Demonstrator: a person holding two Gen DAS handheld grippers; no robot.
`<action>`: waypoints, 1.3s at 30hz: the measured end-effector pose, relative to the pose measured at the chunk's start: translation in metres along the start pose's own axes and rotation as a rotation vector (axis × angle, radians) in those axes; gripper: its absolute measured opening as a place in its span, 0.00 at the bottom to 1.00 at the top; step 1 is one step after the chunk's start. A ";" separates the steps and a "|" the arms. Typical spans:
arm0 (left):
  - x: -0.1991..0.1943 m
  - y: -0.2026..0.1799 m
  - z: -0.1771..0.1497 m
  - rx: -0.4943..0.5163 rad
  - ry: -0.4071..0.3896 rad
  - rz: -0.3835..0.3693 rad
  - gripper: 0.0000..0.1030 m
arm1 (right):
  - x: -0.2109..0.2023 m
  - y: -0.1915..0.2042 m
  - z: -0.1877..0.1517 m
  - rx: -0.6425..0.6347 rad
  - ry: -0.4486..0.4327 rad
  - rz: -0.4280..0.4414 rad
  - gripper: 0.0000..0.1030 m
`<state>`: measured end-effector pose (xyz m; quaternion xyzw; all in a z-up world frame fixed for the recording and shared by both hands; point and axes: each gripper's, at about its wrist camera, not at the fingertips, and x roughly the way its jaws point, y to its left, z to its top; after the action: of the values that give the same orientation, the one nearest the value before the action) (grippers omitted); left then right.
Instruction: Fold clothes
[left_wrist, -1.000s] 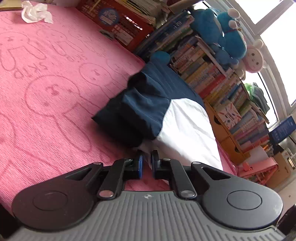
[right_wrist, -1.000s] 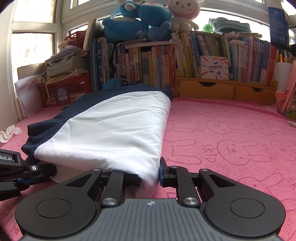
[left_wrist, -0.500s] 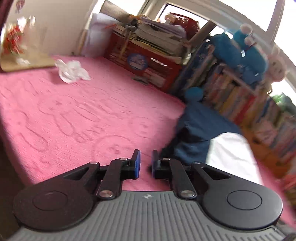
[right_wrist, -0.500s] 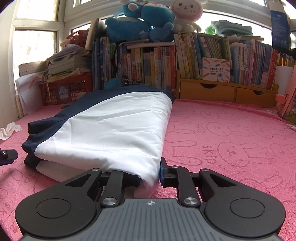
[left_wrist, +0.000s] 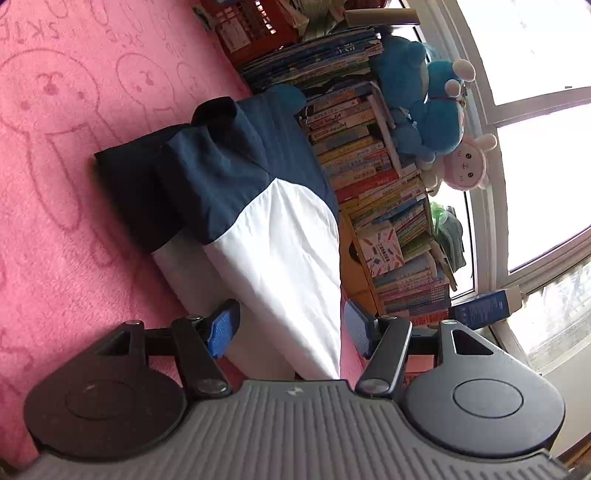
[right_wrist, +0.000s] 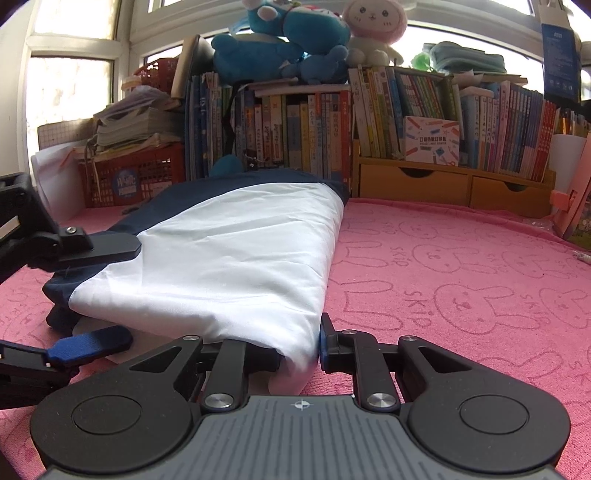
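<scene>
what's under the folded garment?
The garment lies on the pink bunny-print cloth, which shows all around it. A lower white layer peeks out at its near edge. Whatever lies beneath the middle is covered.

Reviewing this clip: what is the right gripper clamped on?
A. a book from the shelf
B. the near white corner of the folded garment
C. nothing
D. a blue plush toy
B: in the right wrist view the right gripper has its fingers pressed on the white corner of the folded navy-and-white garment lying on the pink blanket.
</scene>
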<state>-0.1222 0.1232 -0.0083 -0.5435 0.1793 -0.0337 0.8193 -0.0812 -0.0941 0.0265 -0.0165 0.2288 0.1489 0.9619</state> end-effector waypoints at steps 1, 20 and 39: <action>0.001 -0.002 0.001 0.014 -0.027 0.021 0.57 | 0.000 0.000 0.000 -0.002 -0.001 -0.001 0.19; 0.007 -0.019 0.014 0.338 -0.280 0.268 0.09 | 0.001 0.007 -0.001 -0.043 -0.004 -0.016 0.21; -0.011 -0.013 -0.001 0.426 -0.220 0.304 0.12 | -0.015 -0.009 0.001 -0.045 -0.047 -0.061 0.15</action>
<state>-0.1313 0.1200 0.0055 -0.3261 0.1578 0.1117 0.9253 -0.0907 -0.1068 0.0335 -0.0417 0.2023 0.1249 0.9704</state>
